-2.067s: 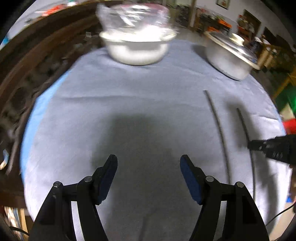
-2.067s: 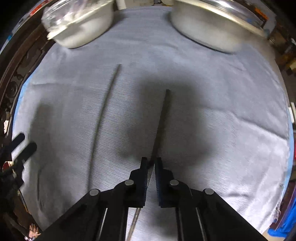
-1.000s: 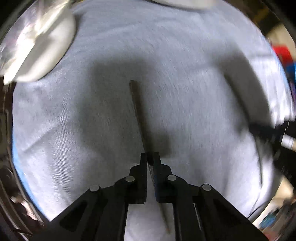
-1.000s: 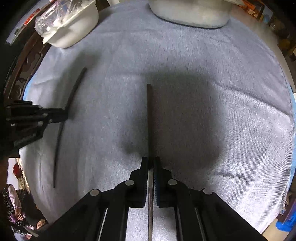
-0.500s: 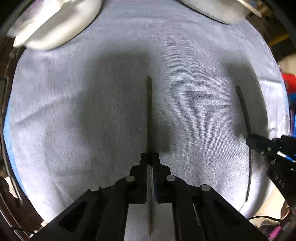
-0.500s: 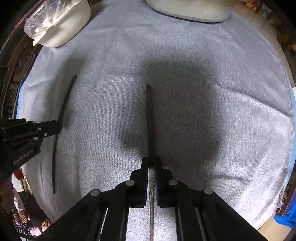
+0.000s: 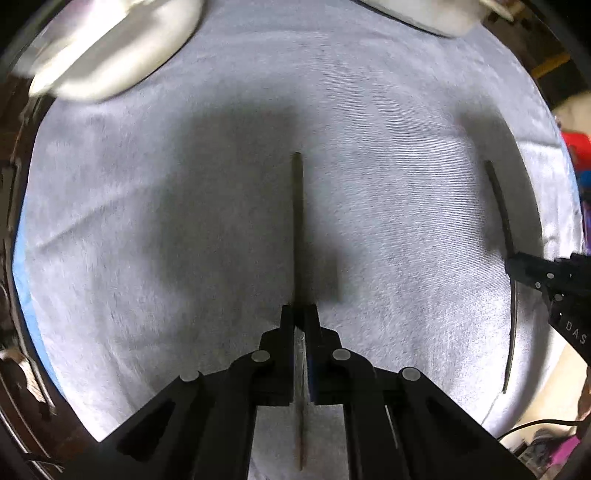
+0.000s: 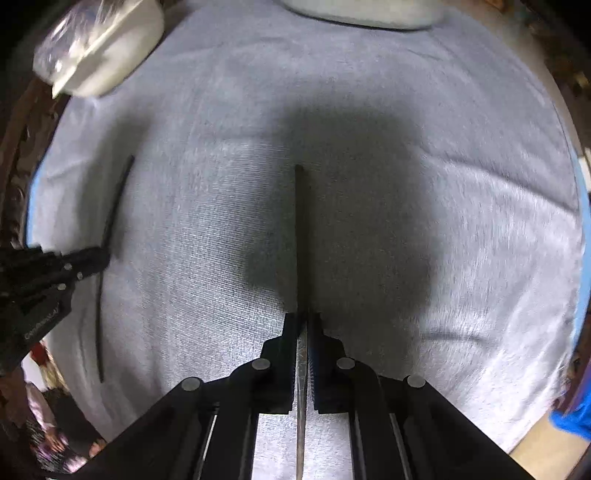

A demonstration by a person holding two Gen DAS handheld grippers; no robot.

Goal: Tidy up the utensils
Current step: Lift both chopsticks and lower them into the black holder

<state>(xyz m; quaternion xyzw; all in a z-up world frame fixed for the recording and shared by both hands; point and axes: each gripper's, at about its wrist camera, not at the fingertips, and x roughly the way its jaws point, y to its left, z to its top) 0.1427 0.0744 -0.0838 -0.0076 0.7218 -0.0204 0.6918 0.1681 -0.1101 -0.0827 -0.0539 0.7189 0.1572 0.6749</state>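
Two thin dark chopsticks lie over a grey tablecloth. In the left wrist view my left gripper [image 7: 299, 314] is shut on the left chopstick [image 7: 297, 221], which runs straight ahead from between the pads. At the right edge of that view the right gripper [image 7: 515, 266] pinches the right chopstick [image 7: 500, 206]. In the right wrist view my right gripper [image 8: 303, 321] is shut on the right chopstick [image 8: 300, 236]. The left gripper [image 8: 99, 258] shows at the left there, clamped on the left chopstick [image 8: 114, 206]. Both grippers point down at the cloth.
A white bowl covered with plastic film [image 7: 110, 55] [image 8: 99, 55] sits at the far left of the cloth. A metal pot [image 7: 424, 14] [image 8: 362, 14] stands at the far edge. The grey tablecloth [image 7: 147, 221] covers a round table with a dark carved rim.
My left gripper swung over the left chopstick, closed on it, then turned until the stick points straight ahead. The right gripper stayed shut on its chopstick, which also straightened.
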